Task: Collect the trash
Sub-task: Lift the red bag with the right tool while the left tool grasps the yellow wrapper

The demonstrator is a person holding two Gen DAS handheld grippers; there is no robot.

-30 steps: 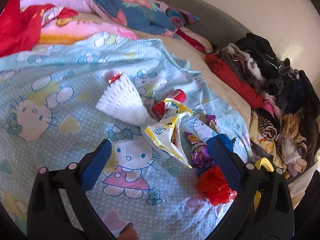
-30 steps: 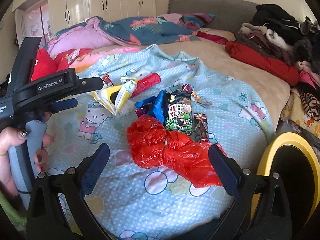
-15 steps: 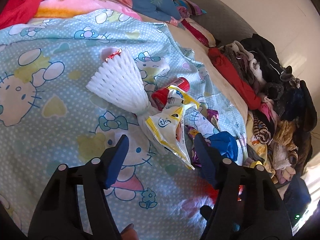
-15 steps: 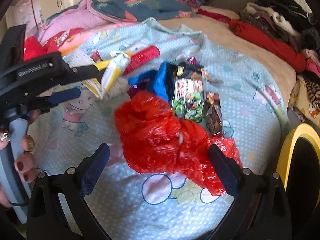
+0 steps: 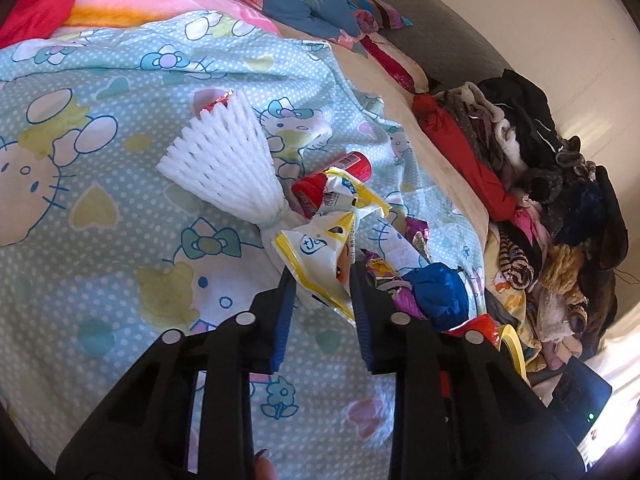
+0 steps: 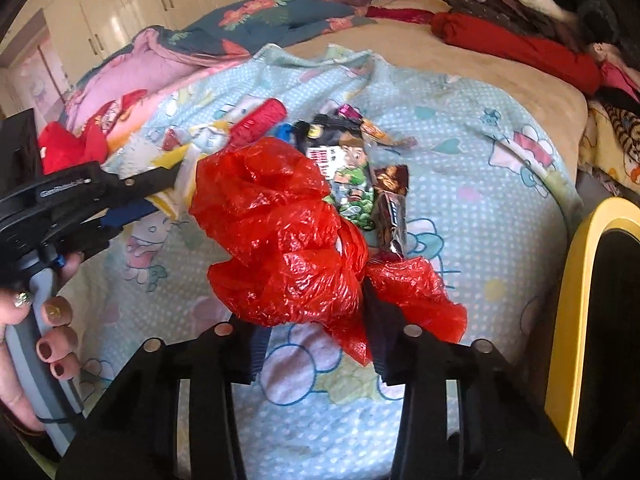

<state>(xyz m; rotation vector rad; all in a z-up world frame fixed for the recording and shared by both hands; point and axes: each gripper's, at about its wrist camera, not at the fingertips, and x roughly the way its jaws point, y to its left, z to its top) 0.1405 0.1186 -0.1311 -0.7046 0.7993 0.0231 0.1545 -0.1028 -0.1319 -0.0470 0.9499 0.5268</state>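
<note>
Trash lies on a Hello Kitty blanket [image 5: 100, 208]. My left gripper [image 5: 322, 280] is shut on a yellow-and-white snack wrapper [image 5: 320, 252]. Beside it lie a white foam net [image 5: 228, 164], a red tube [image 5: 332, 176], purple wrappers [image 5: 400, 280] and a blue bag [image 5: 440, 292]. My right gripper [image 6: 316, 312] is shut on a crumpled red plastic bag [image 6: 288, 240], which hides its fingertips. Behind it lie a green cartoon snack packet [image 6: 344, 172] and a brown wrapper [image 6: 392, 208]. The left gripper also shows in the right wrist view [image 6: 80, 196], held by a hand.
A yellow-rimmed bin [image 6: 592, 312] stands at the bed's right edge. A heap of clothes [image 5: 540, 184] lies along the far side. Quilts and pillows [image 6: 224, 36] are piled at the head of the bed. White wardrobes [image 6: 132, 4] stand behind.
Both grippers moved forward and closed. The left one closed on the yellow-and-white wrapper. The right one closed on the red plastic bag.
</note>
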